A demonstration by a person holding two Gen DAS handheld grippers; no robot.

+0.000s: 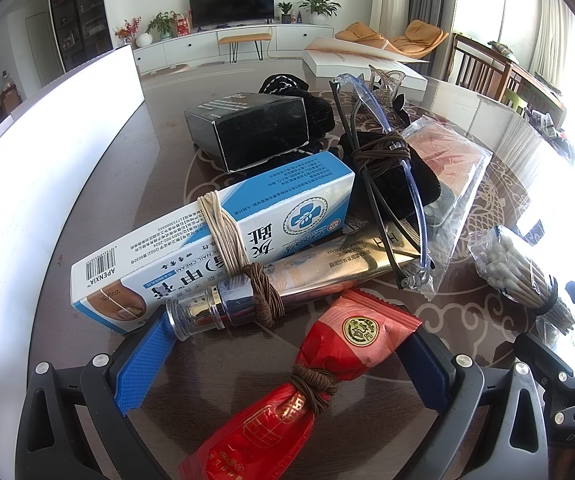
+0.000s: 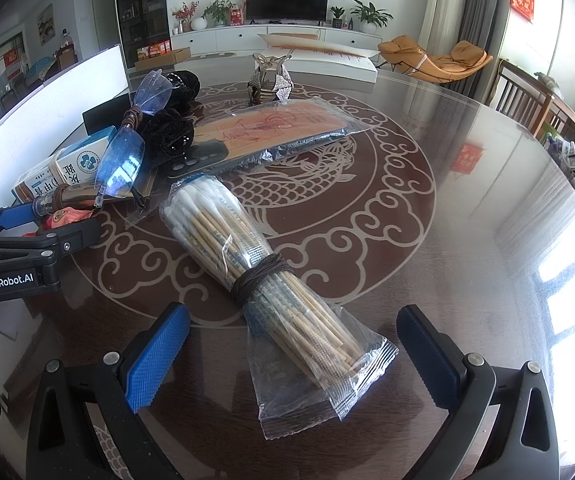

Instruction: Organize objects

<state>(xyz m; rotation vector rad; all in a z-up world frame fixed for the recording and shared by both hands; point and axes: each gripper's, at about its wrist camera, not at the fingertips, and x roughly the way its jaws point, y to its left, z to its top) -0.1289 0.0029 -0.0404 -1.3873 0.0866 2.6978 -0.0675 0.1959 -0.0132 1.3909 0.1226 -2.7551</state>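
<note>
On the glass-topped round table with the dragon pattern [image 2: 427, 208], your left gripper [image 1: 283, 360] sits low with fingers spread wide either side of the red foil snack packet tied with a brown cord [image 1: 307, 380]; nothing is gripped. Your right gripper [image 2: 291, 356] is equally wide, straddling the clear plastic bag of wooden cotton swabs bound with a dark cord [image 2: 263, 276], pads not touching it as far as I can tell.

Just beyond the packet: gold cream tube with a clear cap and brown cord [image 1: 287, 284], then the blue-and-white nail cream box wrapped in beige cord [image 1: 215, 236], touching each other. Clear-lens glasses with a dark frame [image 1: 387, 184] lie tilted across the tube. Black cardboard box [image 1: 247, 128] is further back.

My read: approach step, both hands lined up on a bundle, no grasp yet, so sorting looks barely started. Next move likely calls for closing on each bundle near its cord wrap. Foil and the swab bag will probably crumple and slip, so centre the pads first. Watch the tube cap, it sits almost against your left finger [image 1: 143, 364]
</note>
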